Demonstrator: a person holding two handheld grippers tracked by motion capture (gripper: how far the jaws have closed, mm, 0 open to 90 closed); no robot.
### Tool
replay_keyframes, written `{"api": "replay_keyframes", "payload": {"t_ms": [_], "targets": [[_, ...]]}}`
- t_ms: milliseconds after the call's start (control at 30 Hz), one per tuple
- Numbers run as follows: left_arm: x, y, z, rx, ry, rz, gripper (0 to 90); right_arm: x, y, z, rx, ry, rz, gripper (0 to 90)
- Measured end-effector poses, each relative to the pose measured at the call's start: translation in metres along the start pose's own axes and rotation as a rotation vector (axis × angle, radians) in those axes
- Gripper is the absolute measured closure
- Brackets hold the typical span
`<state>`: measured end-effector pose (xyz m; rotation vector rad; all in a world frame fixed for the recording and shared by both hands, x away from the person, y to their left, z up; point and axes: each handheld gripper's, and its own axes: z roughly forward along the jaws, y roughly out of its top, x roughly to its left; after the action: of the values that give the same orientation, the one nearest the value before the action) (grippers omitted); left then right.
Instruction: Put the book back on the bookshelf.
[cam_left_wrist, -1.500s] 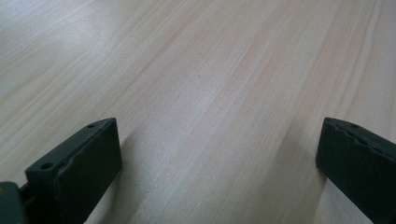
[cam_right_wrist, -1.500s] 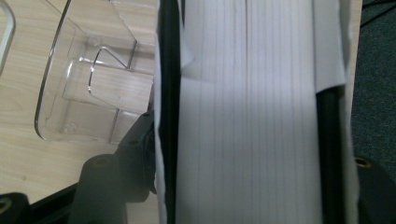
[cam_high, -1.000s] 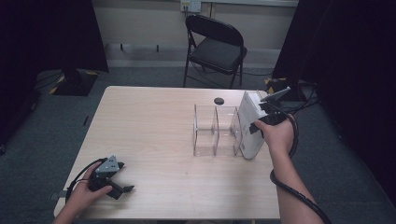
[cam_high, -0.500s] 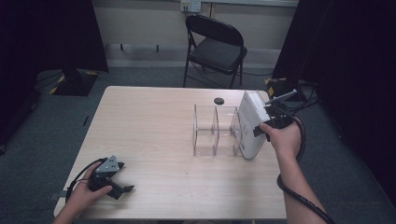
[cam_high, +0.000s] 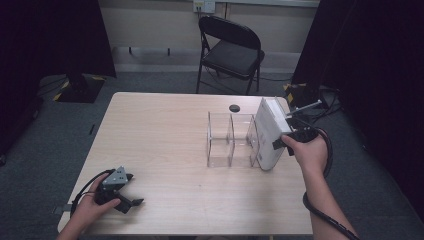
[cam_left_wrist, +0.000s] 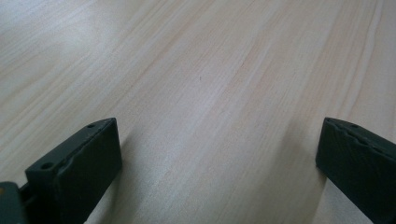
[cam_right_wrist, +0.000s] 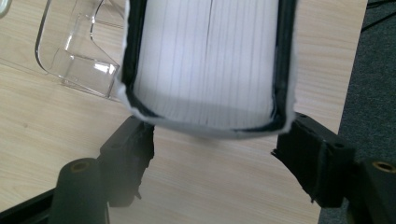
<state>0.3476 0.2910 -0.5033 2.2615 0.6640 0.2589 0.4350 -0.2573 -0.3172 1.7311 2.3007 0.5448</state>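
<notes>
Two grippers are at work here, well apart. At about three o'clock on the table (cam_high: 165, 135), the right gripper (cam_high: 280, 142) sits at the outer face of a thick white book (cam_high: 270, 132), which stands on edge, leaning against the right-hand end of a clear plastic divider rack (cam_high: 230, 140). Its jaws have just been opening: seen along them in the right gripper view, the book (cam_right_wrist: 210, 60) lies between the tips, but both pads stand just clear of its covers, so the grip looks let go, I judge because the rack now props the book. At about seven o'clock, near the front edge, the left gripper (cam_high: 122, 192) rests on bare wood with jaws spread wide and empty, apparently parked out of the way.
</notes>
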Motion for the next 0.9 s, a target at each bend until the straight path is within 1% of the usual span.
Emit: {"api": "replay_keyframes", "payload": {"t_ms": [67,133,200,233,267,333,367,400,433,467,533,567,667,700,767,833,867,900], "targets": [[0.000,0.000,0.000,-0.004,-0.003,0.000,0.0,0.000,-0.002,0.000,-0.003,0.013,-0.002,26.9],[0.000,0.000,0.000,-0.002,-0.001,-0.002,0.0,0.000,-0.004,-0.001,-0.018,0.008,0.000,26.9],[0.000,0.000,0.000,0.006,0.001,-0.007,0.0,0.000,-0.006,-0.002,-0.011,0.013,-0.004,26.1],[0.000,0.000,0.000,-0.005,-0.003,-0.001,0.0,-0.001,-0.008,-0.002,-0.018,0.028,-0.004,25.1],[0.000,0.000,0.000,0.006,0.002,-0.007,0.0,-0.001,-0.008,-0.002,-0.018,0.028,-0.004,25.1],[0.000,0.000,0.000,-0.002,0.003,-0.001,0.0,-0.002,-0.010,-0.003,-0.021,0.035,-0.002,23.5],[0.000,0.000,0.000,-0.004,0.003,-0.001,0.0,-0.001,-0.013,-0.003,-0.018,0.042,-0.009,22.5],[0.000,0.000,0.000,-0.004,0.003,-0.001,0.0,-0.001,-0.013,-0.003,-0.018,0.042,-0.009,22.5],[0.000,0.000,0.000,-0.005,0.003,-0.003,0.0,0.000,-0.014,-0.003,-0.019,0.040,-0.023,21.8],[0.000,0.000,0.000,-0.005,0.003,-0.003,0.0,0.000,-0.014,-0.003,-0.019,0.040,-0.023,21.8],[0.000,0.000,0.000,-0.004,0.003,-0.001,0.0,0.003,-0.016,-0.003,-0.019,0.028,-0.041,21.5],[0.000,0.000,0.000,-0.003,0.004,0.001,0.0,0.004,-0.018,-0.004,-0.041,0.044,-0.057,21.3],[0.000,0.000,0.000,-0.004,0.003,-0.001,0.0,0.004,-0.019,-0.004,-0.043,0.046,-0.059,20.7],[0.000,0.000,0.000,-0.004,0.003,-0.002,0.0,0.004,-0.020,-0.004,-0.043,0.055,-0.057,20.7],[0.000,0.000,0.000,0.005,0.006,-0.005,0.0,0.003,-0.023,-0.003,-0.050,0.058,-0.055,20.2],[0.000,0.000,0.001,-0.004,0.004,-0.001,0.0,0.001,-0.026,-0.002,-0.053,0.063,-0.060,19.4],[0.000,0.000,0.001,-0.004,0.004,0.000,0.0,0.001,-0.027,-0.002,-0.052,0.058,-0.057,19.0],[0.000,0.000,0.001,-0.004,0.004,-0.001,0.0,0.001,-0.028,-0.001,-0.047,0.049,-0.068,18.7]]}}
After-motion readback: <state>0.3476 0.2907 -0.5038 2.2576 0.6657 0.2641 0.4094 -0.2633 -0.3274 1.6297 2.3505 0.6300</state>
